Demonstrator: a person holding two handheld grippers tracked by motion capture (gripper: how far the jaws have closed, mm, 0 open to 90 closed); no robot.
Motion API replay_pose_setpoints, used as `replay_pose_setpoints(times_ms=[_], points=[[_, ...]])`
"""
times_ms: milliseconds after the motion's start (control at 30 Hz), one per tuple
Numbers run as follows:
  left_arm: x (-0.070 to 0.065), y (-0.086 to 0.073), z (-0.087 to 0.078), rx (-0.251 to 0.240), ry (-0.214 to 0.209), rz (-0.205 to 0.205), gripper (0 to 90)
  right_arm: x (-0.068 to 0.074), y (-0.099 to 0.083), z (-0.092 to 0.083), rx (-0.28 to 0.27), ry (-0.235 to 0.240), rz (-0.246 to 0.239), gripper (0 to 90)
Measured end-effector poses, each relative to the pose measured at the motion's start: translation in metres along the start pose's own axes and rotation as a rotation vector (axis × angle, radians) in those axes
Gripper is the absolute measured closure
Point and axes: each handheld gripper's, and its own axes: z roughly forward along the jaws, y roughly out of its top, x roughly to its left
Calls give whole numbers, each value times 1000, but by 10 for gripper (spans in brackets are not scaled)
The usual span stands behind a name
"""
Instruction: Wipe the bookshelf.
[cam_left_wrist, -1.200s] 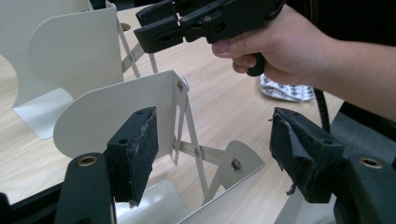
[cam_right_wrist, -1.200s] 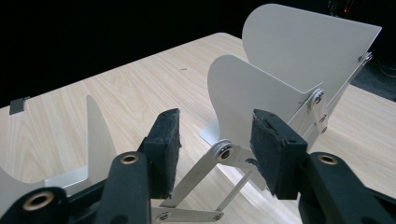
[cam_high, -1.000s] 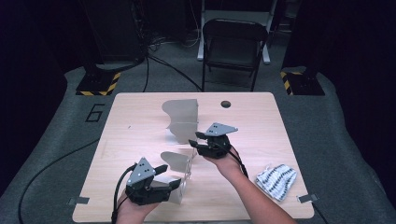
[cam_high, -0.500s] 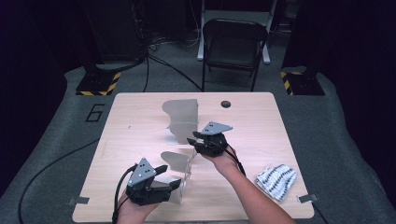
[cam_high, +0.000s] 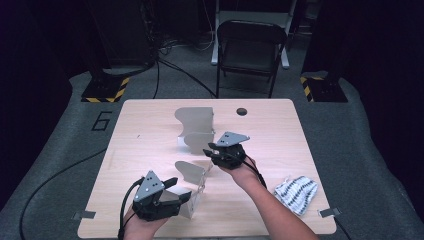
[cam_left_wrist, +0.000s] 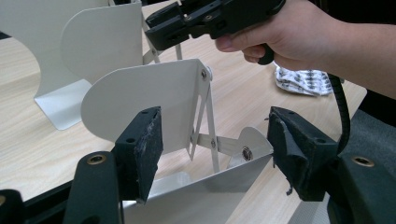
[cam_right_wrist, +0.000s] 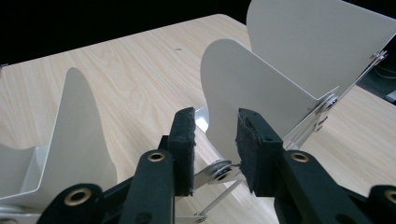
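right gripper (cam_high: 209, 151) jaws just closing astride the white folding metal stand (cam_high: 192, 175) plate edge at table centre – not yet pinching; left gripper (cam_high: 186, 192) open around its near end.

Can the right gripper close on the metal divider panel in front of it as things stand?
Probably yes: the right gripper has its fingers either side of the white metal panel, jaws just closing, nothing else between.

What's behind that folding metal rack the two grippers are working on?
Behind the rack stands a taller metal bookend, farther back a dark table hole. The bookend's base is partly covered.
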Motion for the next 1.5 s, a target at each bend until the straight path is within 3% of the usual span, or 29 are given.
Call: replay_pose_setpoints(times_ms=[333, 567, 867, 1000, 1133, 1500], points=[[1, -3, -3, -16, -1, 29, 361, 4, -8, -19, 9, -12, -12, 712], [3, -4, -6, -18, 4, 40, 347, 6, -14, -33, -8, -1, 21, 713], [6, -3, -8, -7, -18, 54, 338, 6, -23, -51, -36, 27, 58, 712], [1, -4, -10, -13, 21, 50, 329, 7, -23, -50, -37, 36, 58, 667], [-5, -7, -12, -27, 106, 62, 250, 7, -22, -46, -38, 34, 63, 644], [2, -6, -13, -25, 163, 38, 225, 7, -18, -33, -21, 41, 62, 609]])
